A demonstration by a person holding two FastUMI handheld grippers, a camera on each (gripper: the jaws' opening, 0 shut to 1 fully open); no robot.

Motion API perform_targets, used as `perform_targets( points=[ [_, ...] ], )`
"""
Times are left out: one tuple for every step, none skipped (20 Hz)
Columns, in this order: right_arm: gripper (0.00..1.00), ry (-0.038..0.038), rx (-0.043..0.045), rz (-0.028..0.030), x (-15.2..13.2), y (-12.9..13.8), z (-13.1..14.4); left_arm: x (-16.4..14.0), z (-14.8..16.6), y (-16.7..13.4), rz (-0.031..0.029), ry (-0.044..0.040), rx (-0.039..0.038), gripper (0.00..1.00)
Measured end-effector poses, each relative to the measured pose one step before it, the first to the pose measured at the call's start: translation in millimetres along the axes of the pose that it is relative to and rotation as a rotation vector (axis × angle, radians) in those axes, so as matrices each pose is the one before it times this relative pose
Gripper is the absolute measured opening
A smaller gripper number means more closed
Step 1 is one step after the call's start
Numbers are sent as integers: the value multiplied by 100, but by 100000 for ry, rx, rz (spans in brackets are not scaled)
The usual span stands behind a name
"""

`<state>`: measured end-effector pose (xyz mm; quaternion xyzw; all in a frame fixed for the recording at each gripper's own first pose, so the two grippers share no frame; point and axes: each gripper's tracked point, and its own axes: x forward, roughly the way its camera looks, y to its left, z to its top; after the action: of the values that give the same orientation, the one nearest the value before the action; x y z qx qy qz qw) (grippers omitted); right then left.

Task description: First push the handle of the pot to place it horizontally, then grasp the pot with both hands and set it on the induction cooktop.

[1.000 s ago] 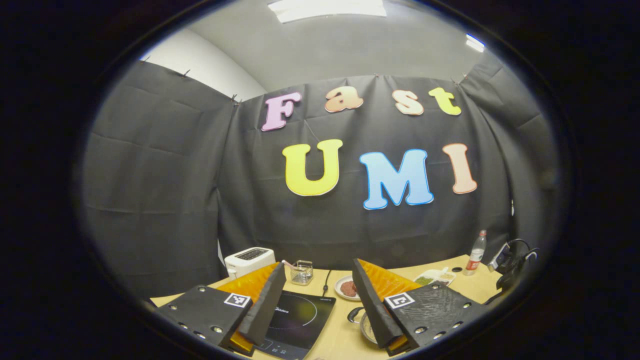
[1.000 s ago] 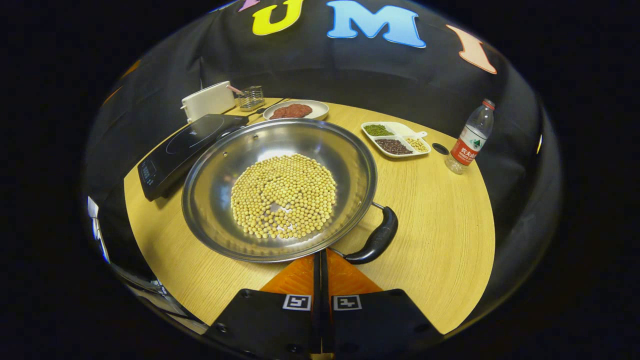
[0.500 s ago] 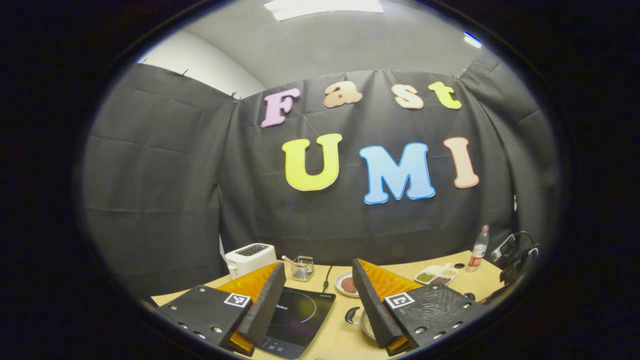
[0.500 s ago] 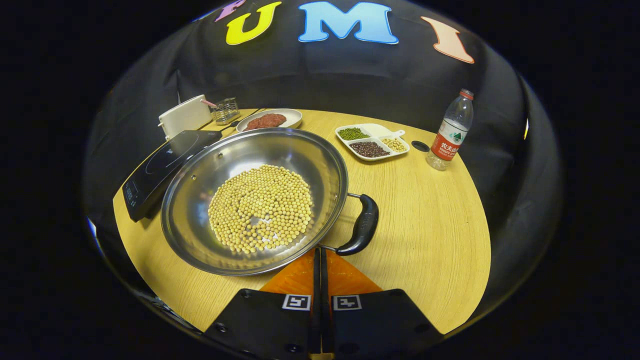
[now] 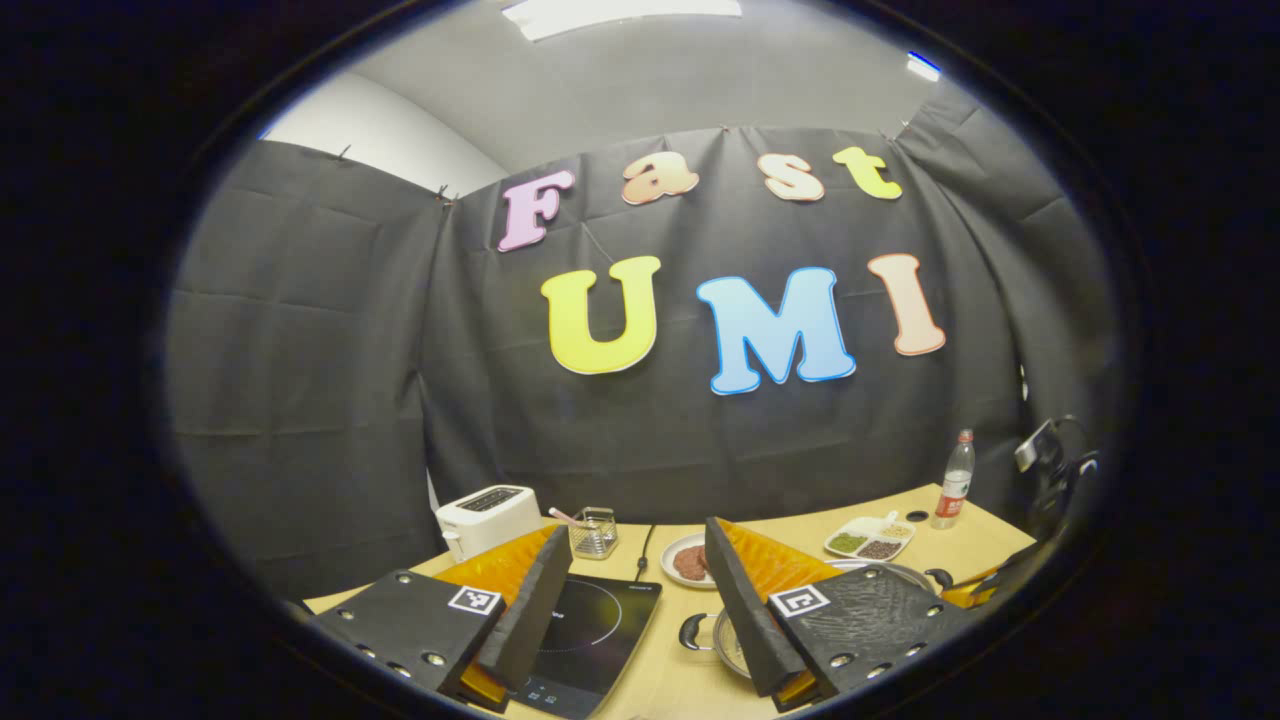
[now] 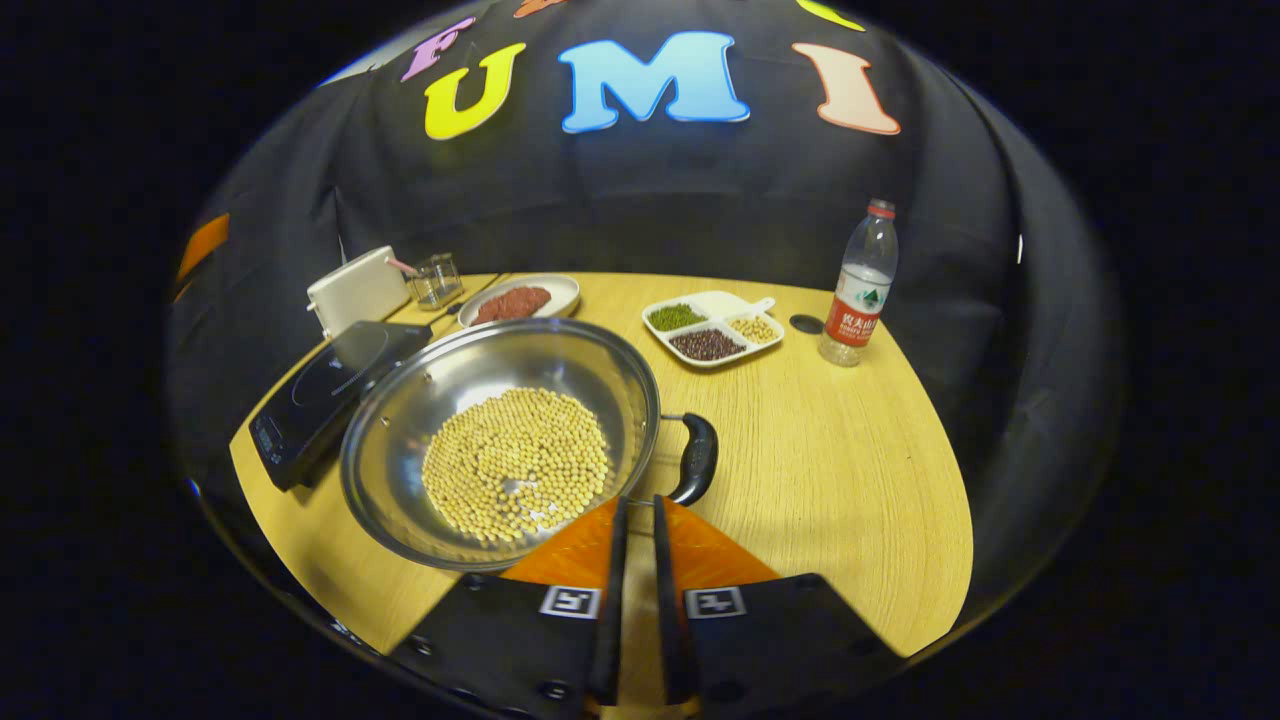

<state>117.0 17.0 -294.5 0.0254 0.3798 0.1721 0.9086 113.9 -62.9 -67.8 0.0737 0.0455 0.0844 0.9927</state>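
On the round pale wooden table [image 6: 850, 470], a wide stainless steel pot [image 6: 420, 400] filled with yellow soybeans [image 6: 515, 462] is seen beside the black induction cooktop [image 6: 310, 400], its black handle [image 6: 697, 458] just beyond the right gripper [image 6: 632, 510], whose fingers are parted by a narrow gap and press on nothing. Behind the pot are ranged a white toaster [image 6: 357, 290], a wire basket [image 6: 437, 280], a plate of red food [image 6: 520, 298], a divided white dish of beans [image 6: 712, 328] and a clear plastic bottle [image 6: 860, 285]. The left gripper [image 5: 630, 600] is held wide open above the cooktop, black cloth walling the booth.
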Motion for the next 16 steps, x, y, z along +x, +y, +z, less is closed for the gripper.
perform_targets(
  points=[
    [31,-4130,1502,178,-662,248,999,517,-508,-209,-1595,698,-438,80],
    [61,-3493,1622,150,-485,313,727,615,-599,-240,-1622,943,-296,80],
    [78,-2698,1151,-1117,-36,74,723,651,-712,-110,-1628,906,108,79],
    [100,-1812,804,-2105,-115,-151,449,737,-705,-275,-2210,1136,190,80],
    [95,-1222,634,-2270,85,-211,288,814,-813,-380,-2774,983,-52,80],
    [92,-716,1113,-2340,94,-162,171,794,-642,-328,-2598,870,-280,80],
    [92,-319,1147,-1935,132,-61,97,830,-802,-145,-2429,1312,-525,80],
    [92,6,892,-1730,203,-26,8,820,-943,-159,-2210,1751,-859,82],
    [92,174,622,-1774,273,-133,55,921,-1234,-93,-1806,2122,-937,80],
    [98,140,674,-1939,230,-191,85,845,-1324,-30,-1607,2811,-1085,80],
    [98,-69,852,-1563,310,-87,16,859,-1177,-40,-1630,2874,-1196,80],
    [98,-20,964,-1304,260,-32,121,742,-1258,-78,-1563,2649,-1226,80],
    [98,256,813,-1161,300,-33,-29,689,-1190,22,-1432,2662,-900,82],
    [98,458,620,-889,284,-9,-52,657,-1073,66,-930,2779,-513,80],
    [98,630,303,-711,362,27,-140,701,-1100,175,-557,2911,-279,80],
    [98,479,104,-593,358,44,-100,762,-901,43,-754,2544,-542,80]
  ],
)
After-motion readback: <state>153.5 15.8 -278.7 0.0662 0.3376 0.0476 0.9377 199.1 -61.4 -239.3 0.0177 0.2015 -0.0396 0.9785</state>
